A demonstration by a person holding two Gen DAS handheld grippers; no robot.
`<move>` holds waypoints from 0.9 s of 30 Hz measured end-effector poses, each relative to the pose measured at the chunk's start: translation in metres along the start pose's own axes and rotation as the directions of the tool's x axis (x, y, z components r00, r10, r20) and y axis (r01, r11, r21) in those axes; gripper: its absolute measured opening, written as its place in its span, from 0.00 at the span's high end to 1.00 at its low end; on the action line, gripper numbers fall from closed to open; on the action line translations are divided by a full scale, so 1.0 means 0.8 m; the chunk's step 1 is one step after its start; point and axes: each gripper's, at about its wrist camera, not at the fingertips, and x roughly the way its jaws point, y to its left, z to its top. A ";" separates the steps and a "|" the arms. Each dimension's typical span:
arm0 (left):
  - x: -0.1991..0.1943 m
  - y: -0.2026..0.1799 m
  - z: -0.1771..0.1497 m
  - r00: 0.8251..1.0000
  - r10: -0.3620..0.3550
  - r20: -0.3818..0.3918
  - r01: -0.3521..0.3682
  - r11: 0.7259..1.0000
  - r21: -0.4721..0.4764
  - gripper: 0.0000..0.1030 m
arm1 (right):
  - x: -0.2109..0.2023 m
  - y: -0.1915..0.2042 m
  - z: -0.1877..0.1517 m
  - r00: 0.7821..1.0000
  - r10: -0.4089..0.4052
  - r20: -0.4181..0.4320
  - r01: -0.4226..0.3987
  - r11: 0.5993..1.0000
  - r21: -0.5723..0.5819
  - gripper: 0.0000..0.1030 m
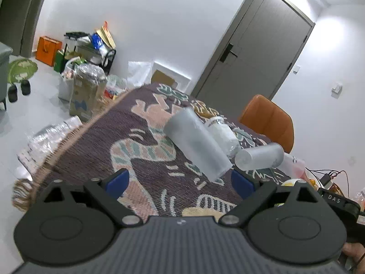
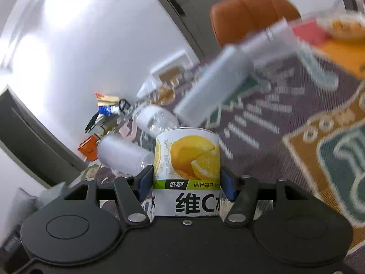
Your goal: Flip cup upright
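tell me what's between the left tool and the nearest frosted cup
Nothing but patterned cloth. In the left wrist view the open left tool points at the frosted cup, which lies tilted just beyond the fingertips, untouched.

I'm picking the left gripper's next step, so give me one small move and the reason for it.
Probably ease the left gripper forward toward the nearest frosted cup. That cup lies tipped on the patterned cloth, just ahead of the open jaws, nothing gripped. The right gripper is busy, shut on the lemon drink can.
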 end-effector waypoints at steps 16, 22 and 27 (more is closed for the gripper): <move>-0.044 0.025 -0.013 0.999 0.046 0.027 -0.046 0.999 -0.028 0.08 | -0.002 0.041 -0.029 0.943 0.053 0.328 0.062 0.942 -0.330 0.43; -0.045 0.035 -0.017 0.998 0.058 0.018 -0.057 0.998 -0.037 0.08 | 0.013 0.043 -0.032 0.951 0.025 0.308 0.089 0.933 -0.350 0.43; -0.033 0.039 -0.019 0.998 0.064 -0.005 -0.064 0.997 -0.044 0.08 | 0.013 0.047 -0.038 0.960 -0.011 0.279 0.118 0.922 -0.369 0.43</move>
